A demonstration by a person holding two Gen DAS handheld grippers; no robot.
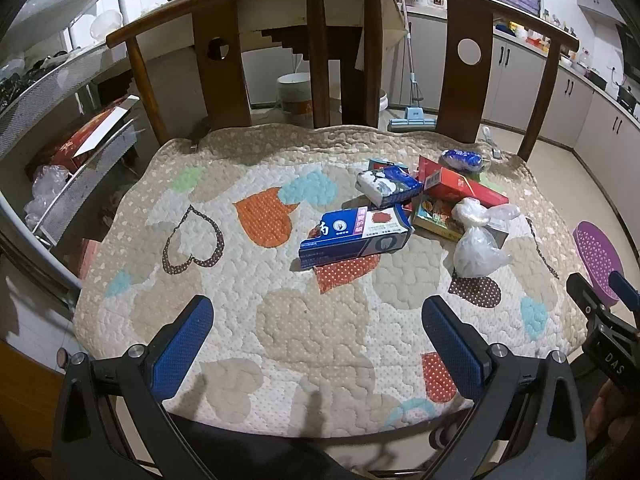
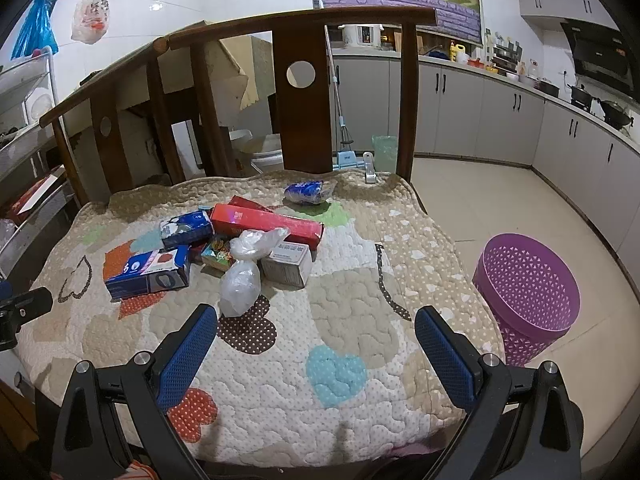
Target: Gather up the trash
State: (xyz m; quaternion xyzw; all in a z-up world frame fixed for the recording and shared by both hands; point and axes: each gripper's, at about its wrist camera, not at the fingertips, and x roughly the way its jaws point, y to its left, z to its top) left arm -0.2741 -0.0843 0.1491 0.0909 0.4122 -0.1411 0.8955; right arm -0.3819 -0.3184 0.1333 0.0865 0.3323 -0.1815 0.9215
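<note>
Two wooden chairs stand pushed together, and one quilted cushion [image 1: 280, 320] patterned with hearts covers both seats, the chair backs [image 2: 300, 92] rising behind it. On the floor to the right of the seat, just beside the cushion's edge, stands a purple perforated basket [image 2: 528, 296], upright with its mouth open. The trash lies in a loose heap on the far right part of the cushion. The biggest piece is a long red box [image 2: 268, 226], lying across the pile with a second red box half hidden under it. In front of it, nearer the left, a blue and white toothpaste carton [image 1: 356, 236] lies on its side, apart from the rest by a small gap. Behind that carton sits a blue and white tissue pack [image 1: 390, 186], touching the red box. A knotted clear plastic bag [image 2: 244, 272] leans against a small grey-white box [image 2: 288, 264], and a colourful flat packet [image 2: 218, 254] peeks out between the bag and the tissue pack. Farthest back, near the chair backs and apart from the heap, lies a crumpled blue and white wrapper [image 2: 306, 192]. The left hand-held gripper [image 1: 318, 332] hangs over the near edge of the cushion, its blue pads spread wide with nothing between them. The right hand-held gripper [image 2: 316, 340] is likewise spread wide and empty, its left pad close to the plastic bag.
</note>
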